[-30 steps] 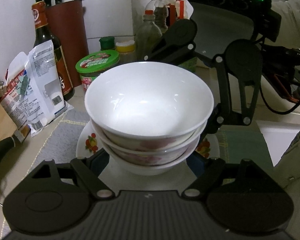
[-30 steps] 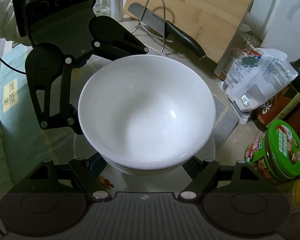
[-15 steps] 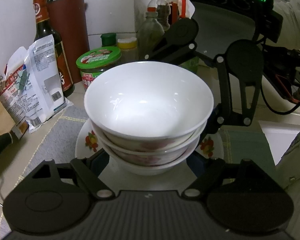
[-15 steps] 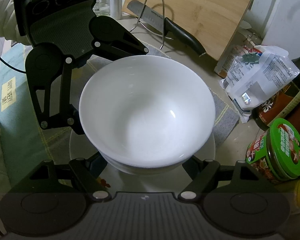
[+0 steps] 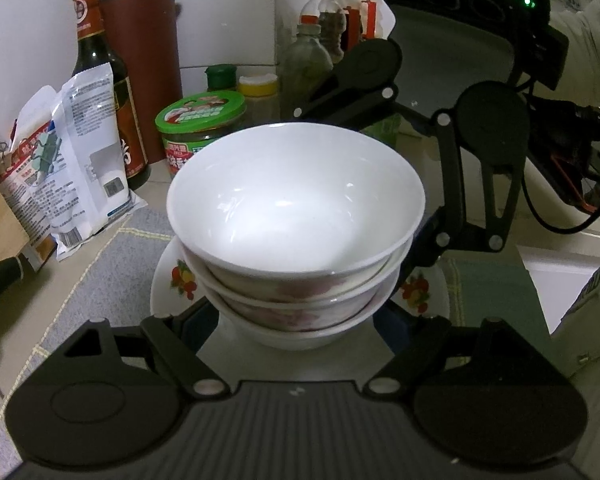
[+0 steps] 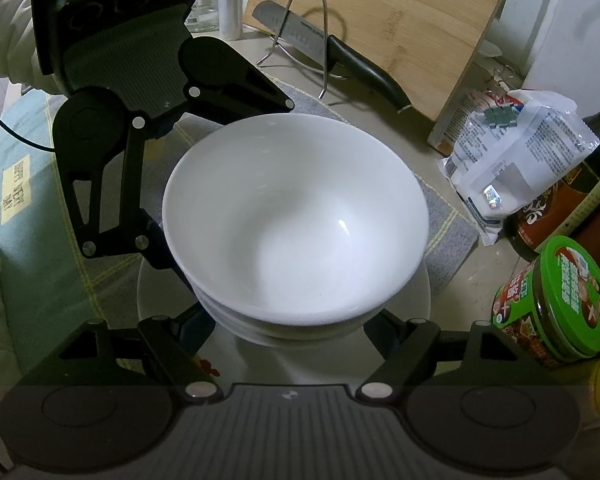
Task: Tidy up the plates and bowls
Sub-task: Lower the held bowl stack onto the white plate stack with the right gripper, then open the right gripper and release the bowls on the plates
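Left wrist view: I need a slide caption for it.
Both grippers flank a bowl stack on a fruit-patterned plate.

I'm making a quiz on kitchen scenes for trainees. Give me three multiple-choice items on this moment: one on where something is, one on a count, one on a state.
1. Where does the stack of white ceramic bowls sit?
A. on the white fruit-patterned plate
B. on the bamboo cutting board
C. in a sink

2. How many bowls are stacked?
A. one
B. three
C. five

3. How is the top bowl?
A. empty, upright
B. full of soup
C. upside down

Answers: 1 A, the plate's rim shows around the stack's base. 2 B, three rims show in the left wrist view. 3 A, its bare white inside faces up. The left gripper and right gripper flank the stack.
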Demonstrator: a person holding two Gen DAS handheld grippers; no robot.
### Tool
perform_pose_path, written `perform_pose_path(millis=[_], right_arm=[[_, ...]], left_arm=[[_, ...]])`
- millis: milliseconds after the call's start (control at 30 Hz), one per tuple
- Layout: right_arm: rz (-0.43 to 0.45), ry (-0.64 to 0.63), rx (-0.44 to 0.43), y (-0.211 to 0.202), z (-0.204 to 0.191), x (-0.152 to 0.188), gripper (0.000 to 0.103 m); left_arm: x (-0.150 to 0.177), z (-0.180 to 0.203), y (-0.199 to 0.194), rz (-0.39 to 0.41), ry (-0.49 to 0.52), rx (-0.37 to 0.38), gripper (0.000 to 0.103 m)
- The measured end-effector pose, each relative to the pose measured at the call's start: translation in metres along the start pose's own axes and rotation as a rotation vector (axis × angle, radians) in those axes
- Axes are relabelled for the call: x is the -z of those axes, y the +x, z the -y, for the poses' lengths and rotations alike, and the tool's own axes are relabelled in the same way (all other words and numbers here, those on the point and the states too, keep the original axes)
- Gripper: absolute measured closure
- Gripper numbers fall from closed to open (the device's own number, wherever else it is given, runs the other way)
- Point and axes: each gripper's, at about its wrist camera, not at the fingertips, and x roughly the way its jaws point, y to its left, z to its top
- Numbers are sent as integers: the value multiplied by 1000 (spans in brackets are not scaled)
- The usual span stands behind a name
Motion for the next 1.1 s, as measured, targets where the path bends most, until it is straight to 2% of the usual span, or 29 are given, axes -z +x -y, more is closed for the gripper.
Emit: perform_pose_path(millis=[300,367,467,600,700,967,1100], right_arm=[[3,3,3,0,-1,1,18],[4,9,-5,1,0,1,12],[28,20,-10,-2,-1,1,0],[37,20,-4,-4,-3,0,0],[35,17,5,-4,-5,1,0],[23,82,60,-6,-8,3,0],[-9,104,123,-7,-20,2,0]], left_arm=[[0,2,-2,12,11,-19,18],[0,6,-3,14,36,-44,8],[0,8,-5,14,44,-58,6],[4,15,-7,8,55,-96,4],[8,20,-12,17,50,-153,3],[16,35,-42,125,-16,-303,1],[20,42,-55,139,-47,-351,1]])
